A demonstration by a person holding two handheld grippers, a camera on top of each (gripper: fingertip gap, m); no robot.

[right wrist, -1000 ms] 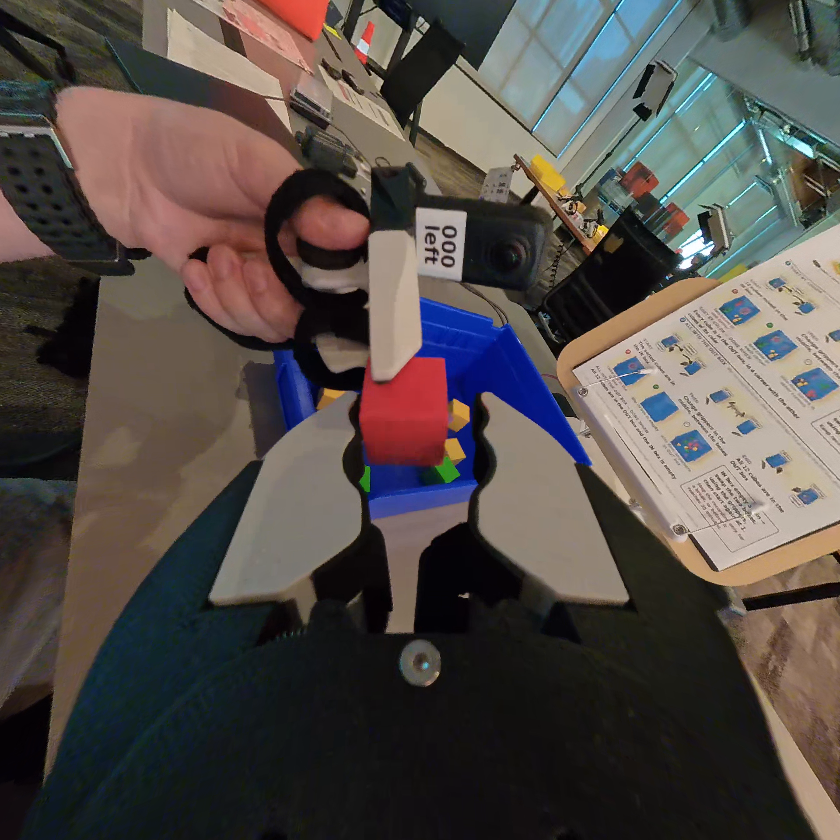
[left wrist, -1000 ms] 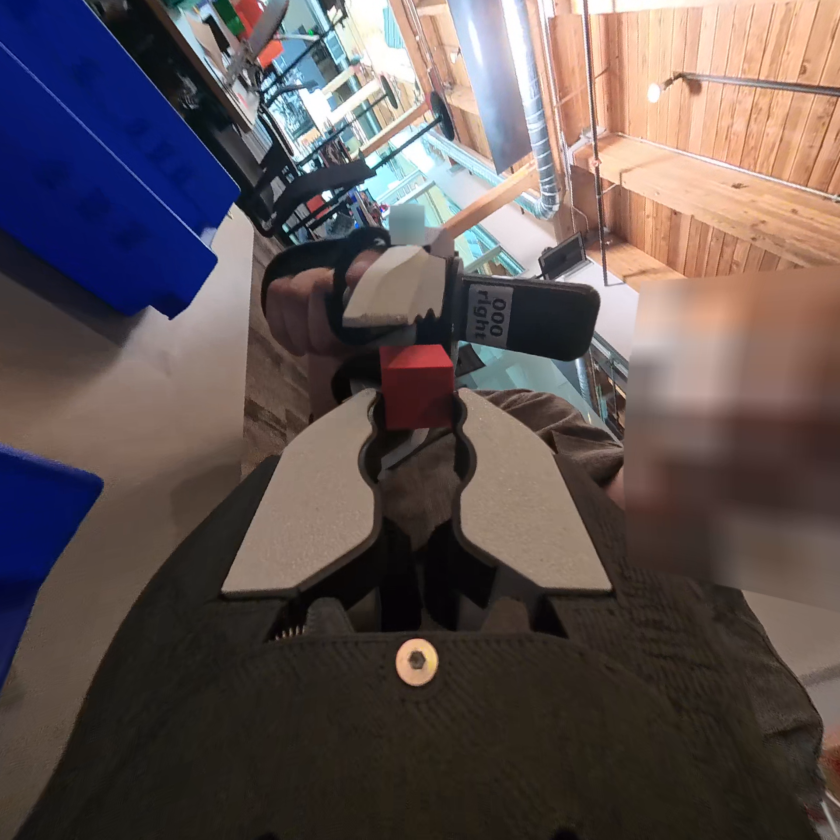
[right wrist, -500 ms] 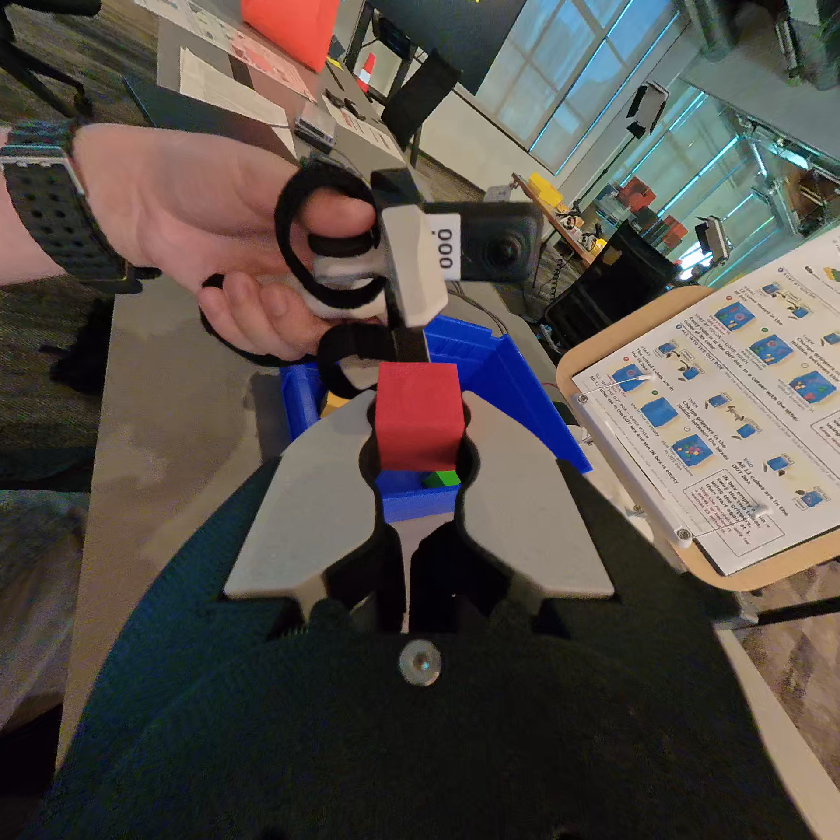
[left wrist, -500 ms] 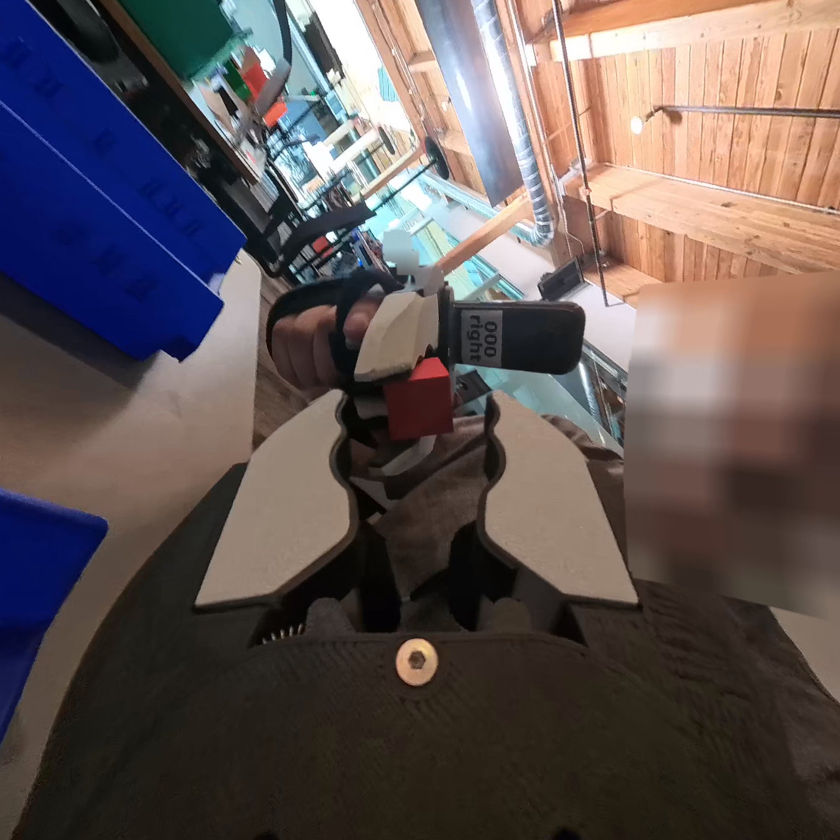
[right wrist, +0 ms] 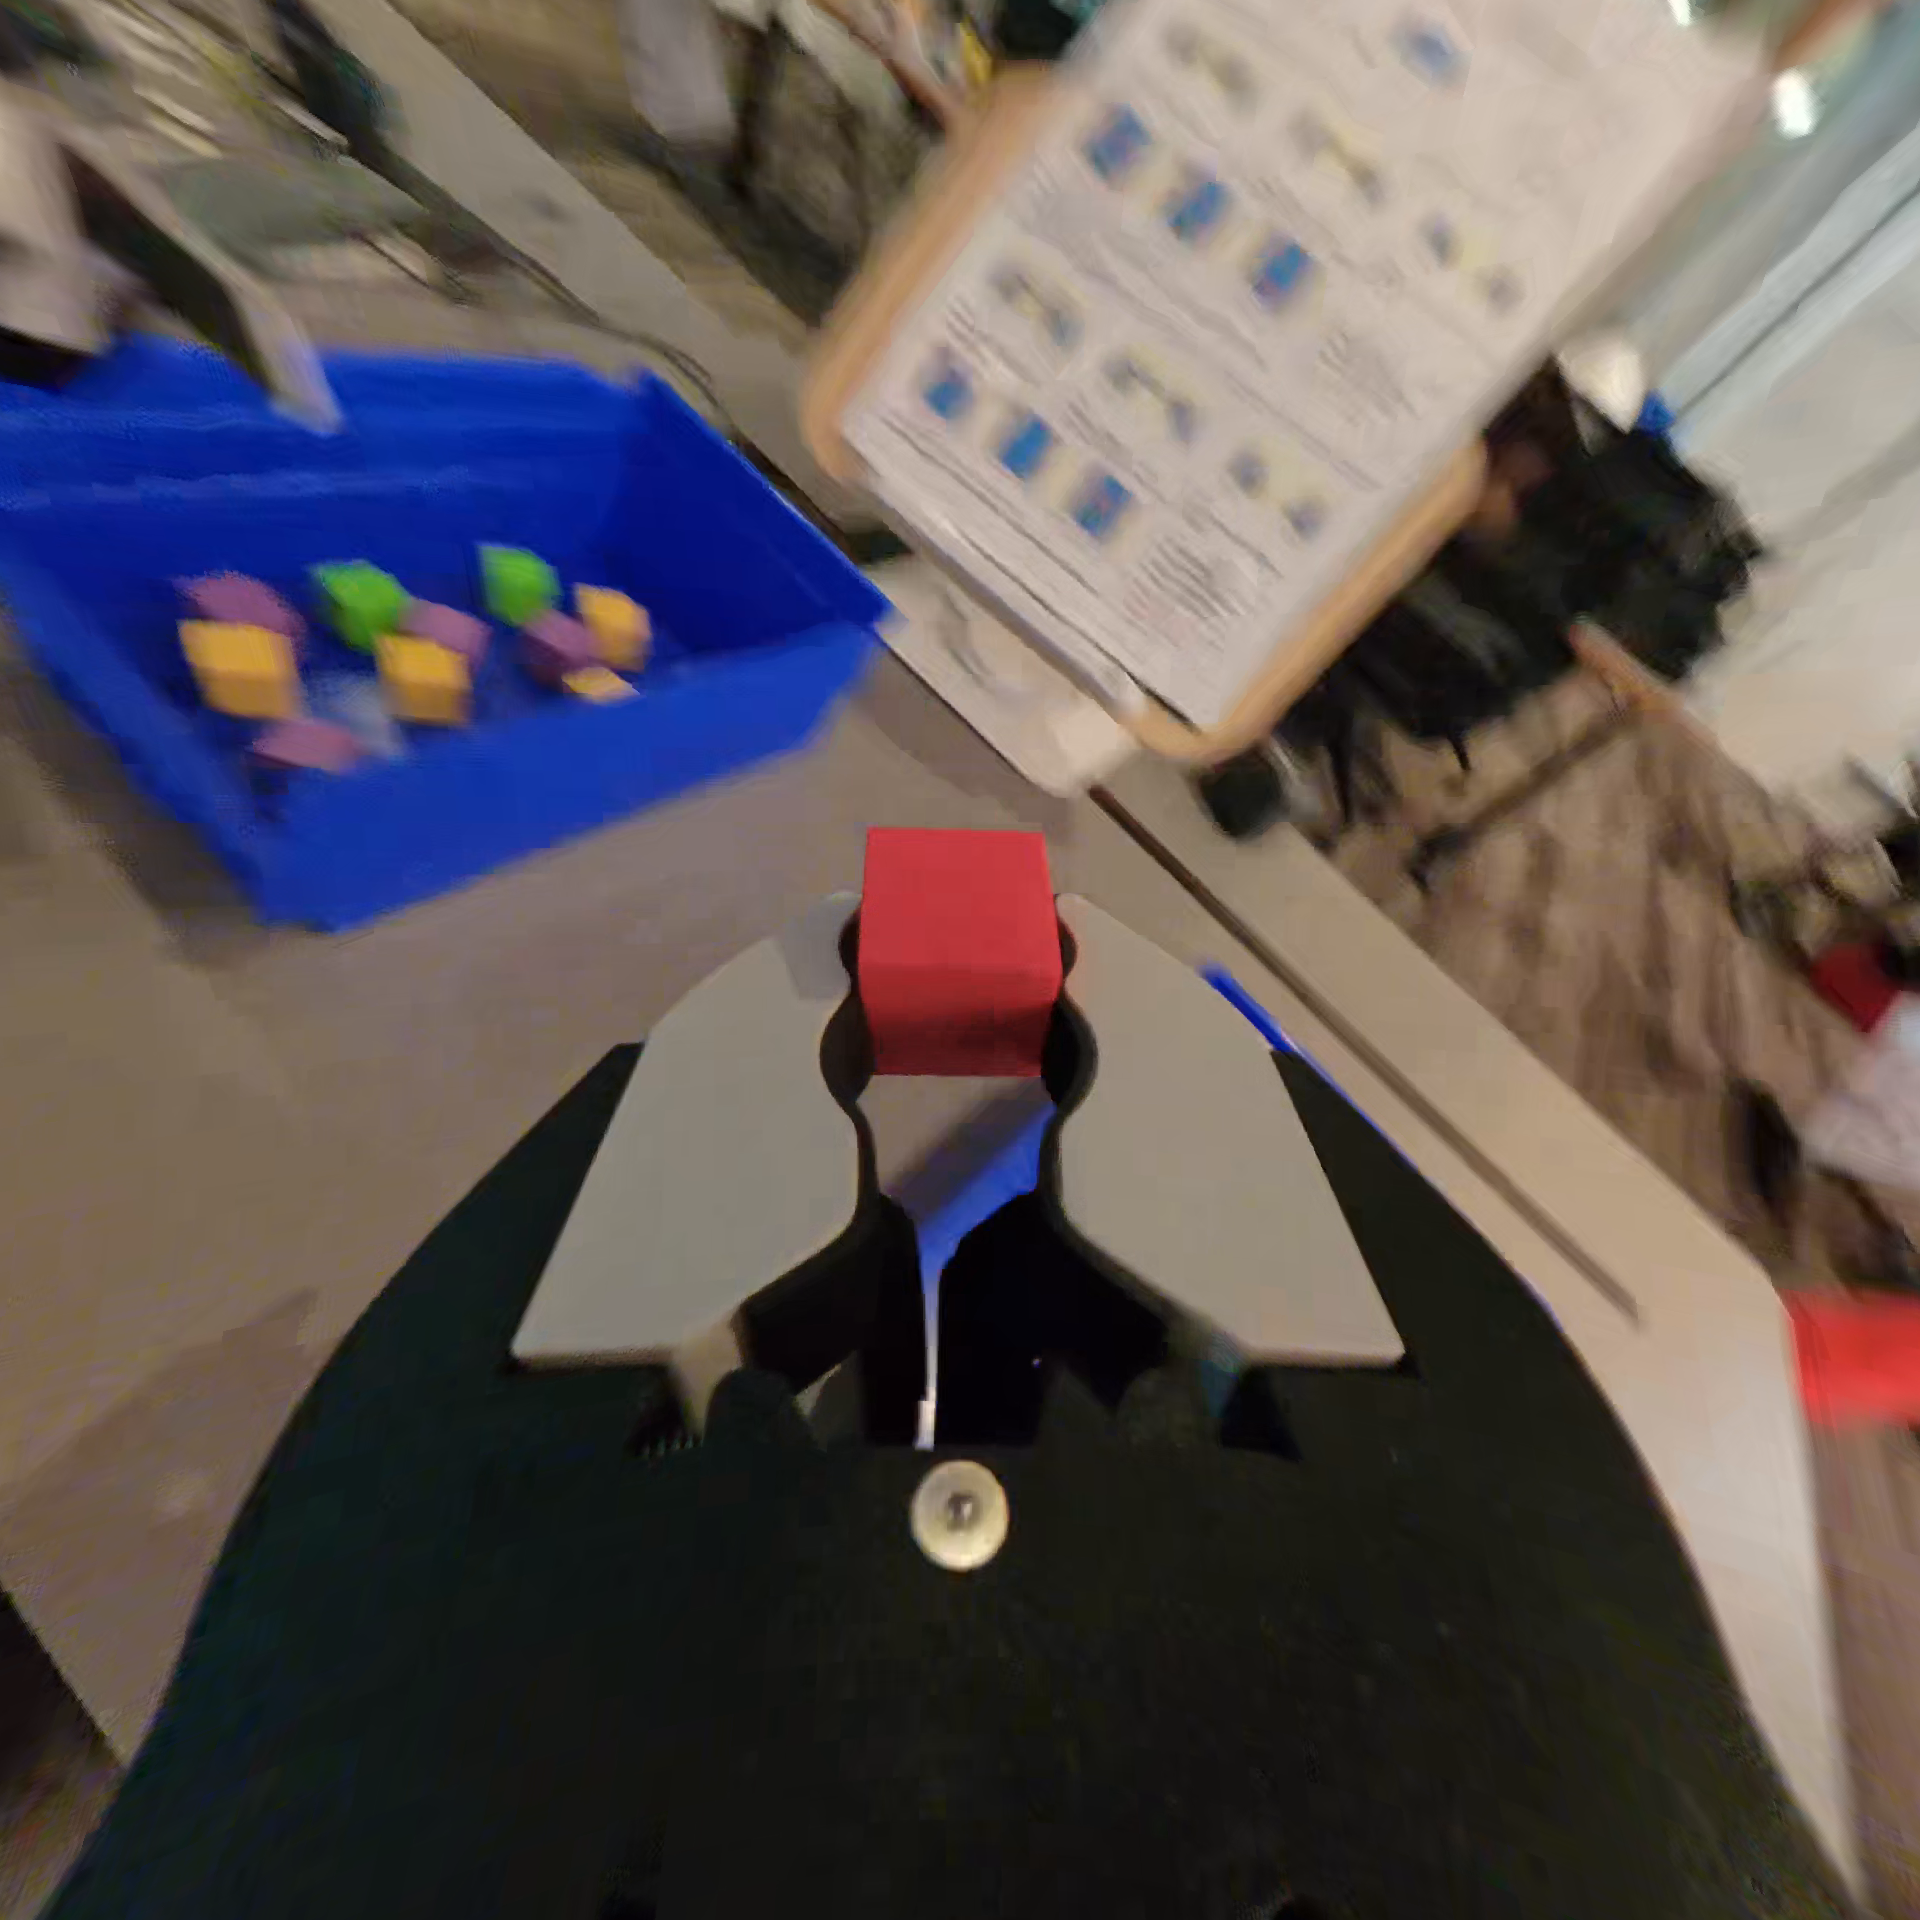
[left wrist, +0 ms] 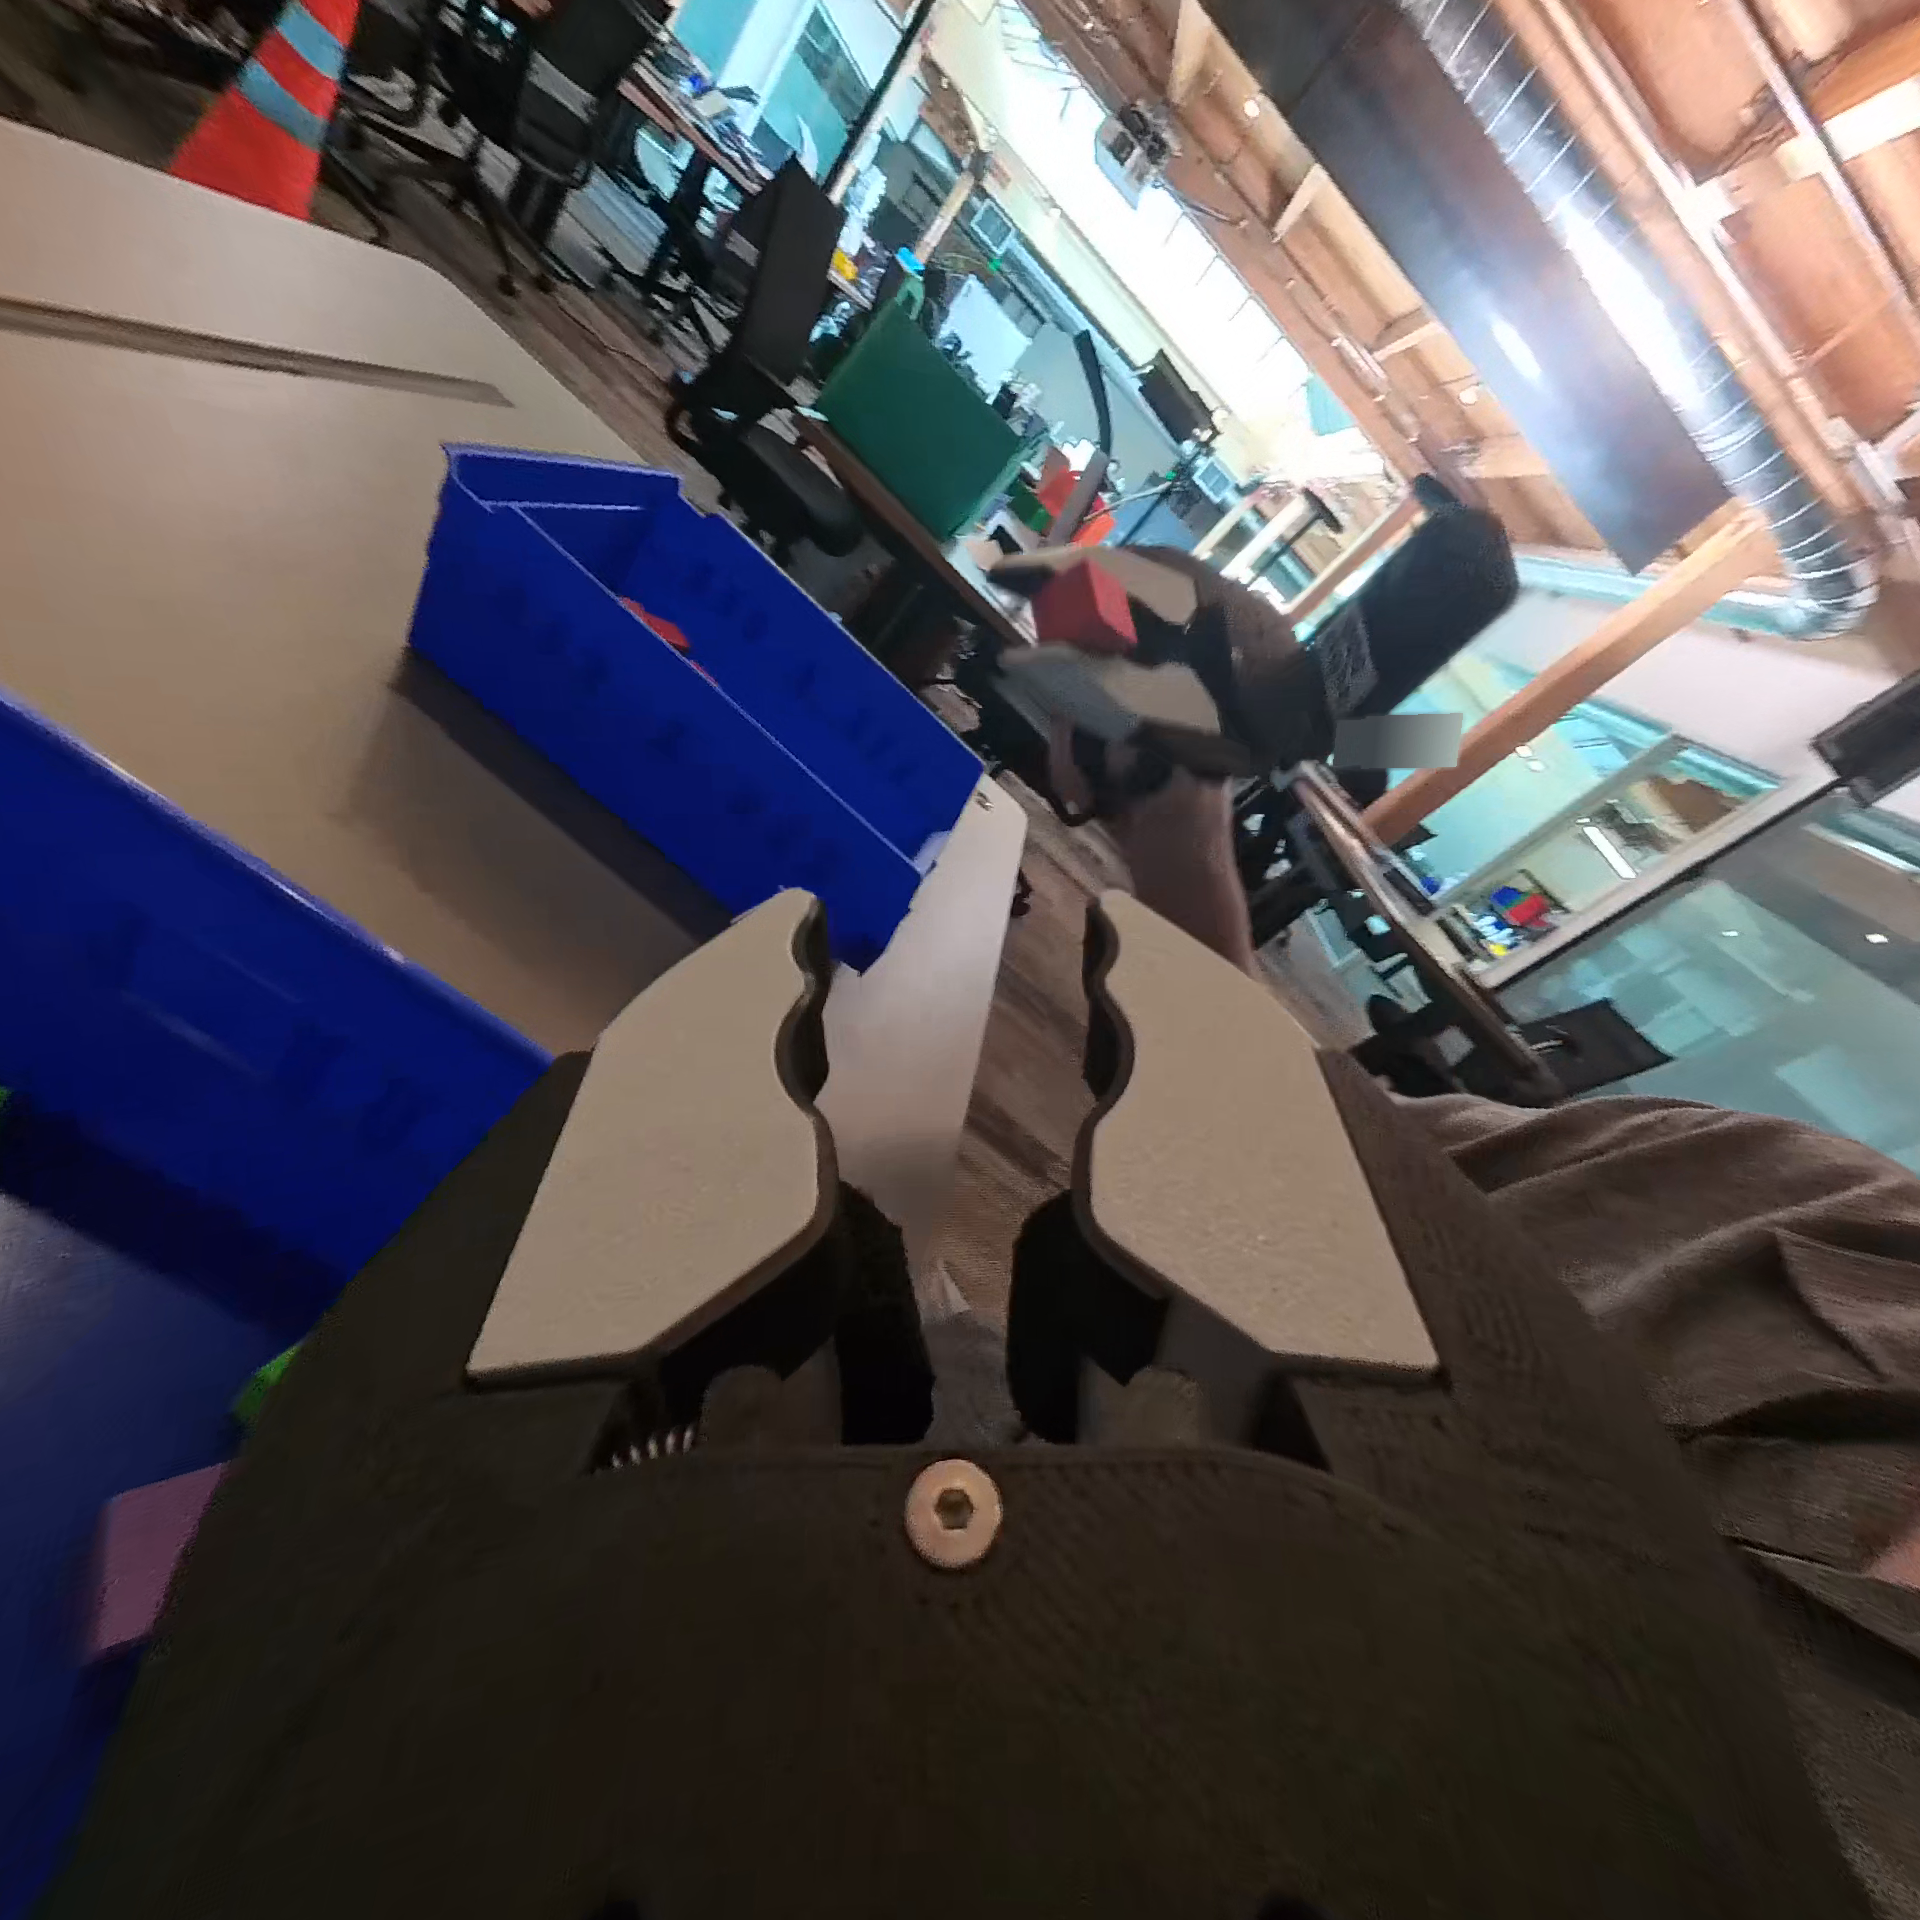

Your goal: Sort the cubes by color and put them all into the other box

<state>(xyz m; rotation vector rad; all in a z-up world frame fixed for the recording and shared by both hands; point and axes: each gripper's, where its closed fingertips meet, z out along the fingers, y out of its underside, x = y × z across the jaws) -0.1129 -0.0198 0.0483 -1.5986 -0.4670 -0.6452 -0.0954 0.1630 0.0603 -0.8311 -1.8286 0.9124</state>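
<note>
The right gripper was clenched on a red cube, which sat pinched between the tips of its two grey fingers above a beige table. Ahead of it and to its left stood a blue bin on the table, holding small yellow, green and purple cubes. Ahead and to its right, a rounded wooden board carried a printed sheet with small pictures, too blurred to make out. The left gripper was released, its jaws spread apart with nothing between them, over the near edge of the table. Ahead of it and to its left stood a long blue bin with something red inside; a second blue bin stood closer on its left, with a purple cube low beside it. Farther ahead and slightly to its right, the right gripper appeared in the air with the red cube between its fingers.
</note>
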